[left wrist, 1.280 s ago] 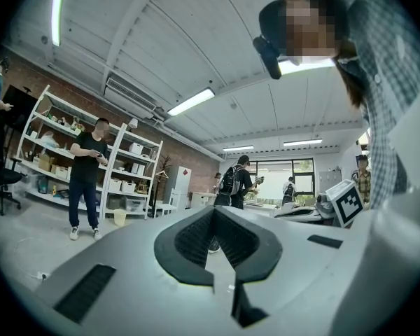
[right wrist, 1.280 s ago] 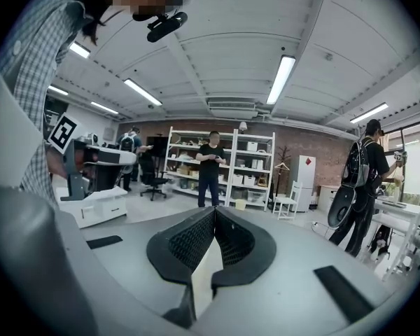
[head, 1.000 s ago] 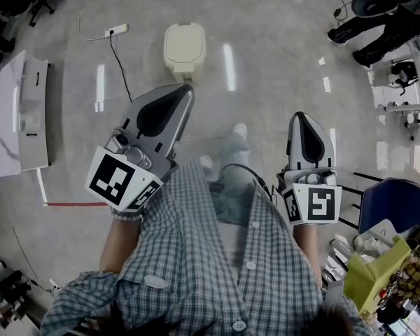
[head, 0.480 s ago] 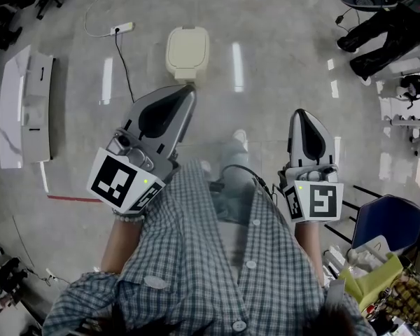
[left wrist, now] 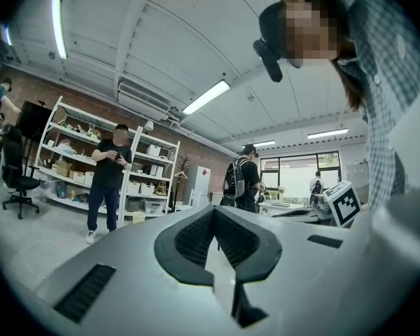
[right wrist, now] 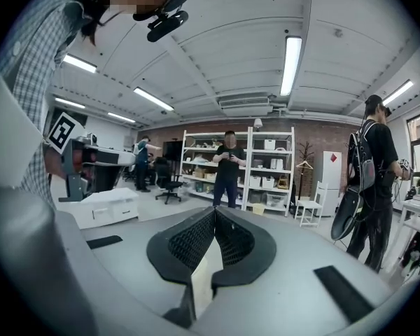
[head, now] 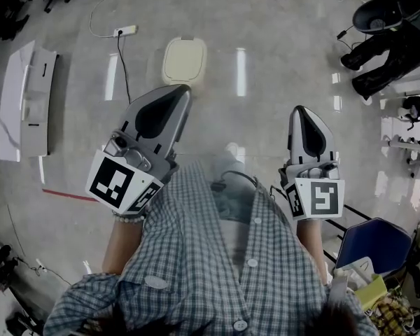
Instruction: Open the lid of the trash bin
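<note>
A cream trash bin (head: 184,60) stands on the grey floor ahead of me, and its lid lies flat and closed. My left gripper (head: 185,89) points toward it, its tips a short way below the bin in the head view and apart from it. My right gripper (head: 300,110) is held farther right, away from the bin. Both sets of jaws are shut with nothing between them. Both gripper views look level across the room, with the left gripper (left wrist: 215,211) and the right gripper (right wrist: 215,209) closed tip to tip, and the bin is in neither view.
A white cabinet (head: 24,100) lies on the floor at left. A power strip (head: 124,30) with its cable sits beyond the bin, and red tape (head: 66,194) marks the floor. A blue chair (head: 374,243) is at right. A person (left wrist: 106,180) stands by shelves (right wrist: 266,170).
The bin sits slightly lower in the head view, so a little nearer. The blue chair has slid toward the lower right. Both grippers keep their pose and stay shut.
</note>
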Available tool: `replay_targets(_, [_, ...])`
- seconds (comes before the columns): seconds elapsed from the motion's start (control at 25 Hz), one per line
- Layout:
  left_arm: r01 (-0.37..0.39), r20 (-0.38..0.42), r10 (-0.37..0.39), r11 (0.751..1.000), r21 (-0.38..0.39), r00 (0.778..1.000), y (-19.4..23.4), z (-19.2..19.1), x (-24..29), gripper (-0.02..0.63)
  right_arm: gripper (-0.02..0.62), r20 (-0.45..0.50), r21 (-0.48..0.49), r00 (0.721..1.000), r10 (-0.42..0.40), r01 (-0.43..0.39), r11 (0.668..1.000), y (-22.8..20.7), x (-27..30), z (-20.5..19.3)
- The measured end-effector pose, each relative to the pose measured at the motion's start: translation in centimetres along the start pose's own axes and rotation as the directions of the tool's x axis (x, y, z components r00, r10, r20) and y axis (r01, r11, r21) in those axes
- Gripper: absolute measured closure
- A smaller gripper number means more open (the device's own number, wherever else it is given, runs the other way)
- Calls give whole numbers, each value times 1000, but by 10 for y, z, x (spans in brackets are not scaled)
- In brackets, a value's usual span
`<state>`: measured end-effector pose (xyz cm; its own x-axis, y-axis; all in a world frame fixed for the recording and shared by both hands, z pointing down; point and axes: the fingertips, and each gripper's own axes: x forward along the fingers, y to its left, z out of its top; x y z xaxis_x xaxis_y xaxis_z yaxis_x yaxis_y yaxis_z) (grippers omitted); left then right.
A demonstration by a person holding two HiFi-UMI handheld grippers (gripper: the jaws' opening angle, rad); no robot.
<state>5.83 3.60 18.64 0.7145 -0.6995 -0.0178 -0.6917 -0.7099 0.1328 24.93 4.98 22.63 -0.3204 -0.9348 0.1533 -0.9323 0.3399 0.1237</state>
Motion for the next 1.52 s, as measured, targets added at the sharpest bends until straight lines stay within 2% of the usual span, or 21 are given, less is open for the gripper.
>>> replay_targets(0.2, [-34,15,34,999,10,999,3,3,16,609,578,7,-7,1000,25,-25,1000,-15,12,0])
replay_targets(0.44, [-88,13,87,996,5,996,2,5,59,609,577,0,1,998,56,-56,998,-64,31,-4])
replay_targets(0.64, [-140,22,140,990,-2,990,4,2,72,609,578,0,-9,996,94,-94,996,-83,44,-4])
replay_targets(1.12, [-229,27,229,973,-21,973,42,1,73,609,578,-20,-33,978,209,-210,977,-63,93,-3])
replay_targets(1.36, [-240,36,241,971,-19,970,79,8,88,609,578,-9,-31,980,197,-198,980,-71,138,9])
replay_targets(1.52, [-259,32,259,966,-16,965,104,11,95,609,577,0,-32,976,219,-219,975,-67,172,16])
